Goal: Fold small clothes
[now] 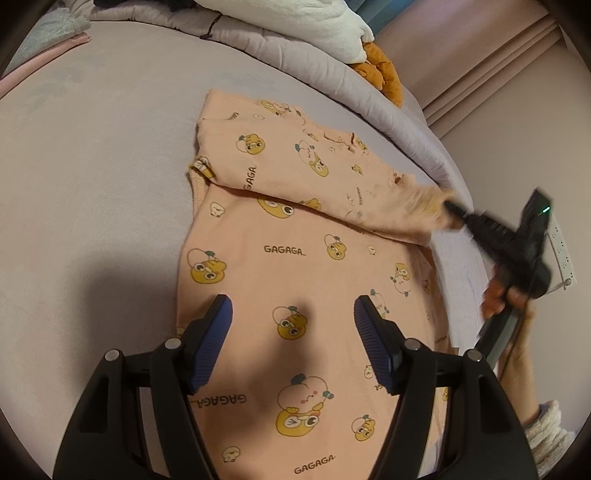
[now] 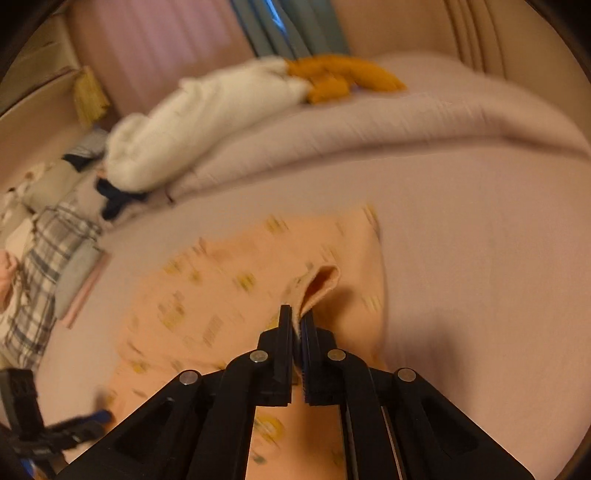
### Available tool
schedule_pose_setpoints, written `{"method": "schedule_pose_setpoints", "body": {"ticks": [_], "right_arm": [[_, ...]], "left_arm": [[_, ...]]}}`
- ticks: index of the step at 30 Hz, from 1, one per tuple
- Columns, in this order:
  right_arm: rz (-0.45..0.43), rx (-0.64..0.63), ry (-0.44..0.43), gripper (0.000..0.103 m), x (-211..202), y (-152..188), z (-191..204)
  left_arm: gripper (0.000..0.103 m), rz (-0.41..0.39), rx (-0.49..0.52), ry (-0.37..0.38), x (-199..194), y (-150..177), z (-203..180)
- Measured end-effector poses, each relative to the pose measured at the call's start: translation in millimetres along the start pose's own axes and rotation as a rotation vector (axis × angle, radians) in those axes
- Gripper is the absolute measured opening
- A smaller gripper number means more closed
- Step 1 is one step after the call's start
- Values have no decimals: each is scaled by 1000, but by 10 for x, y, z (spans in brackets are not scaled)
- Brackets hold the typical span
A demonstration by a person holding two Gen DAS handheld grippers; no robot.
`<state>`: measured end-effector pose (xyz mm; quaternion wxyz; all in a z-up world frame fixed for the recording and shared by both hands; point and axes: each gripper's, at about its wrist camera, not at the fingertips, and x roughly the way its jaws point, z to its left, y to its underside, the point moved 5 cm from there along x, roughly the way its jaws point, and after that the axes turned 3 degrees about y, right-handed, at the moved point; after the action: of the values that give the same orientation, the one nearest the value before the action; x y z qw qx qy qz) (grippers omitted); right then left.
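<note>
Right gripper point(image 2: 296, 321) pinches peach shirt point(image 1: 295, 266) sleeve; left gripper point(image 1: 293, 314) fingers point(image 1: 216, 325) spread above it.

- The little top point(image 1: 295, 258) is peach-pink. It has yellow duck faces, white blobs and the dark word GAGAGA on it.
- The bed sheet point(image 1: 92, 166) is pale purple-grey, with no pattern.
- The quilt point(image 2: 369, 133) is the same pale purple, with thin lines.
- The fluffy thing point(image 2: 192, 122) is white.
- The soft thing next to it point(image 2: 347, 77) is orange-yellow.
- The cloth at the side point(image 2: 40, 269) has grey and white checks; it may be a shirt, the view is blurry.
- The left gripper point(image 1: 293, 314) is black with blue pads.
- The right gripper point(image 2: 296, 321) is black.
- The curtain point(image 2: 288, 26) is blue-green.
</note>
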<state>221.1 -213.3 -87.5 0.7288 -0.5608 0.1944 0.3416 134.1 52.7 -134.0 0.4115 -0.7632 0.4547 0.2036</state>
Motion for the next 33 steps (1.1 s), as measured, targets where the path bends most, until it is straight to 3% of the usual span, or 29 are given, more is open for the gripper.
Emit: {"method": "schedule_pose_setpoints", "body": {"ticks": [3,5,7,9,10,12,14,17,20,21,24,26,30,33], "right_arm": [[-51,-8,-4,5,-35,-254,13],[-29,-26,96,5,113,-288,-112],[34,-33,238,5,332,-195,-299],[152,10,260,12,556,-31,-482],[162,23,260,15,579,32,-530],[106,15,300,23,487,28,-538],[31,-12,364,23,355,-44,-482],[-35,-102,269,23,271,-169,-195],[1,-179,160,23,397,-158,62],[31,-195,164,23,488,-114,74],[152,-219,297,23,782,90,-96],[200,-194,330,23,861,236,-301],[167,-52,204,25,628,259,-479],[135,85,80,38,375,240,-486]], "left_arm": [[68,-5,3,-10,-14,0,10],[68,-8,8,-17,-21,-5,13],[68,-7,6,-20,-28,-4,36],[68,-3,7,-29,-15,-3,53],[68,-1,5,-30,-9,-3,62],[68,2,-2,-31,10,-12,74],[68,2,-3,-30,21,-19,66],[68,3,3,-28,30,-2,42],[68,13,0,-30,51,31,23],[68,17,-1,-29,48,43,14],[68,10,23,-31,-34,81,-50],[68,7,37,-35,-78,117,-81],[68,17,47,-30,-153,242,-125],[68,23,49,-27,-207,347,-146]]}}
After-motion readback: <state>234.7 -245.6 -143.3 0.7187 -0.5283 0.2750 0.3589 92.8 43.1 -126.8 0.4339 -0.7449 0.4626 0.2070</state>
